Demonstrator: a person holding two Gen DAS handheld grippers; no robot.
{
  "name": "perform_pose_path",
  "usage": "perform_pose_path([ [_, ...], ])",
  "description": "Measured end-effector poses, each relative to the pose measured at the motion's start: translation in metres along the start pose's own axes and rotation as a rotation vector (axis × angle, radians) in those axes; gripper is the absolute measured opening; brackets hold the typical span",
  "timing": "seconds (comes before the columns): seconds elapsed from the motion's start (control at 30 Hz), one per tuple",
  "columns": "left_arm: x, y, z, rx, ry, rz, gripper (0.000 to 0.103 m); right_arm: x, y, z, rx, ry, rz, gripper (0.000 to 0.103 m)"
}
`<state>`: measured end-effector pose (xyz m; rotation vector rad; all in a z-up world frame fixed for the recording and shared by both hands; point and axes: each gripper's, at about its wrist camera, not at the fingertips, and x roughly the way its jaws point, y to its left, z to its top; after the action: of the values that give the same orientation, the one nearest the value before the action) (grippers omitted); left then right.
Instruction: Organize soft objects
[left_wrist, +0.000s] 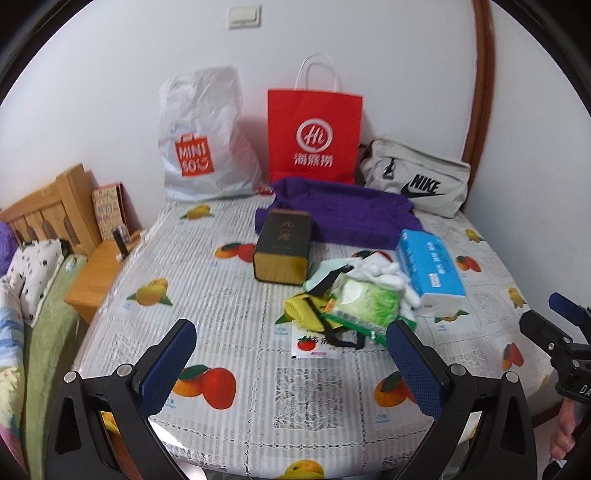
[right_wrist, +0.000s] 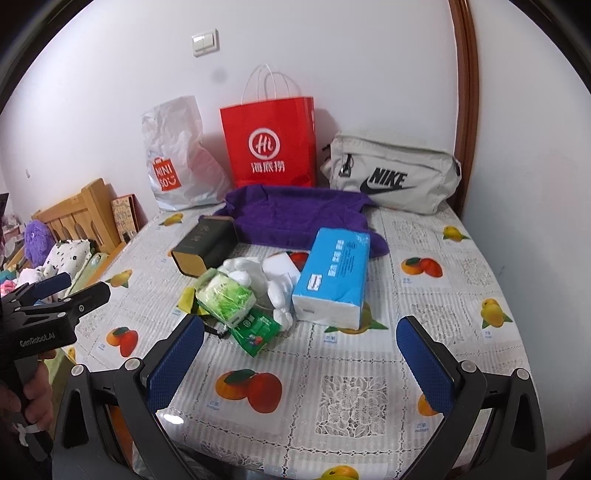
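Both grippers are held empty above the near edge of the desk, the left gripper and the right gripper each with its blue pads spread wide and nothing between them. No soft object has yet been grasped, so the task is judged to be at its very start, with a first item still to be chosen. The soft things are heaped near the middle of the desk: a blue tissue pack, a green-printed packet of tissues, a bundle of white cloth just beside them, and a yellow pouch with black straps partly under the heap. A purple towel is spread toward the far edge, in front of a red paper bag, a white plastic bag and a grey waist bag propped against the wall. A reach forward and down onto one loose item is called for next, with the pads closed gently, since these things will likely crumple. Where the items are meant to go cannot be told; the bags are possibly the receptacles. What lies beneath the heap is hidden, the white bundle is too bunched to identify, and the insides of the bags are not shown. A dark box lies beside the towel and seems rigid.
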<state>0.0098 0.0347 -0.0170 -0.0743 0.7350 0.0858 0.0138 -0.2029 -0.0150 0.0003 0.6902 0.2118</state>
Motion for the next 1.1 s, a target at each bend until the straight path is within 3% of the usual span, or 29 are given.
perform_pose_path([
  [0.2, 0.031, -0.005, -0.006, 0.029, 0.039, -0.037, 0.103, 0.022, -0.006, -0.006, 0.02, 0.034, 0.014, 0.103],
  [0.47, 0.08, -0.043, -0.011, 0.149, 0.086, -0.127, 0.103, 0.052, -0.031, -0.015, 0.085, 0.081, 0.02, 0.103],
  [0.67, 0.115, -0.065, -0.006, 0.22, 0.118, -0.153, 0.103, 0.071, -0.051, -0.018, 0.133, 0.112, 0.008, 0.103],
  [0.8, 0.132, -0.075, -0.007, 0.266, 0.143, -0.192, 0.103, 0.08, -0.054, -0.018, 0.114, 0.124, -0.014, 0.103],
  [1.0, 0.155, -0.094, -0.009, 0.352, 0.166, -0.131, 0.103, 0.092, -0.051, -0.015, 0.077, 0.136, -0.029, 0.103],
  [1.03, 0.156, -0.094, -0.009, 0.359, 0.162, -0.124, 0.097, 0.094, -0.05, -0.015, 0.072, 0.142, -0.027, 0.103],
  [1.07, 0.154, -0.093, -0.009, 0.359, 0.151, -0.127, 0.076, 0.096, -0.049, -0.014, 0.065, 0.146, -0.027, 0.103],
  [1.1, 0.152, -0.091, -0.008, 0.351, 0.152, -0.14, 0.071, 0.098, -0.047, -0.014, 0.058, 0.15, -0.028, 0.103],
])
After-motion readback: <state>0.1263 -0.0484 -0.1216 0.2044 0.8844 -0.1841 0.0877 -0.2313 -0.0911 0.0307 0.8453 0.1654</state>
